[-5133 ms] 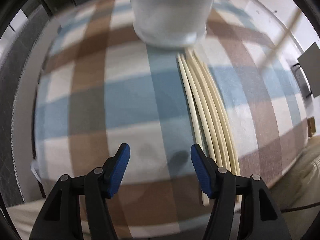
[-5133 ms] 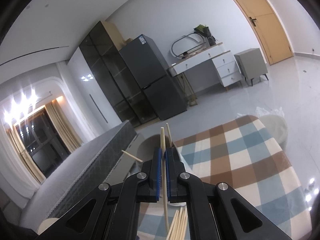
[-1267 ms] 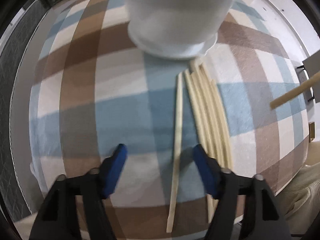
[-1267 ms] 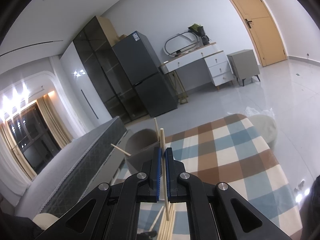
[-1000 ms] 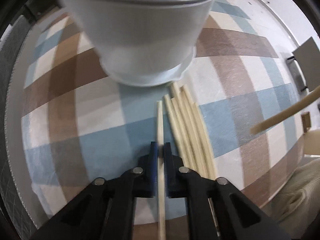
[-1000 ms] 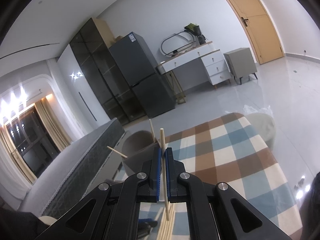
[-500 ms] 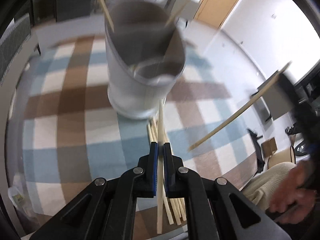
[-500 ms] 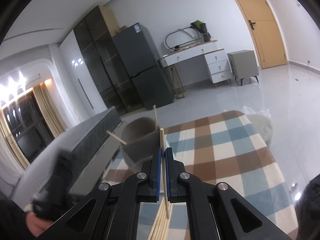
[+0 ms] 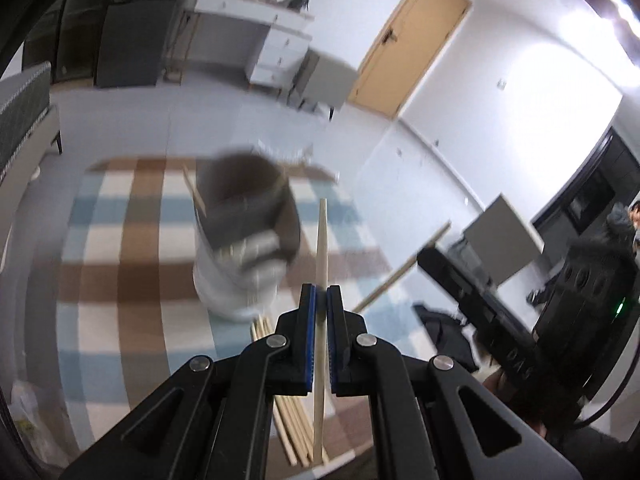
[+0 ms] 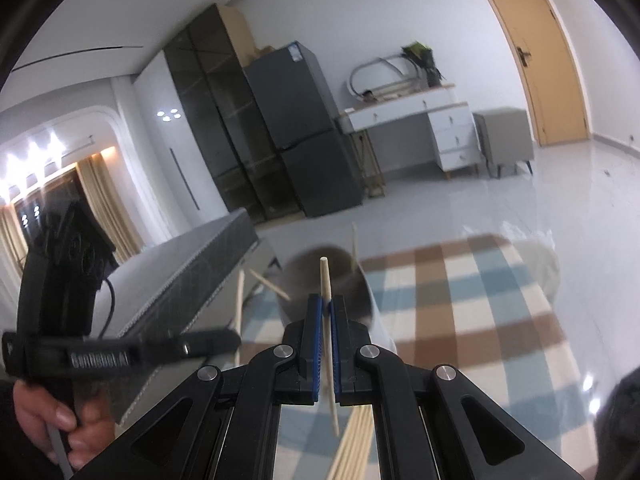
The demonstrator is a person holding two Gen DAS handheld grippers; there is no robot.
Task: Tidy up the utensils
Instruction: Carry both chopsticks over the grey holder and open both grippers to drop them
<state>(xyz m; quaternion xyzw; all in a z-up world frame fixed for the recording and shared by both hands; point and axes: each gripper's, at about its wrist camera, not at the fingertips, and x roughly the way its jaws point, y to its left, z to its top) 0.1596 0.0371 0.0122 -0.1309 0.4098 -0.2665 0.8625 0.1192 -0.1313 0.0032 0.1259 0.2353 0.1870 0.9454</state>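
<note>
One chopstick (image 9: 322, 240) is clamped in left gripper (image 9: 319, 300), another chopstick (image 10: 325, 280) in right gripper (image 10: 327, 308); both held near the holder (image 9: 244, 240).

The utensil holder (image 9: 244, 236) is smeared by motion blur, its contents unreadable. The loose chopsticks (image 9: 294, 428) lie partly hidden behind the left tongs (image 9: 318, 334); the counter (image 9: 120, 264) runs off frame.
</note>
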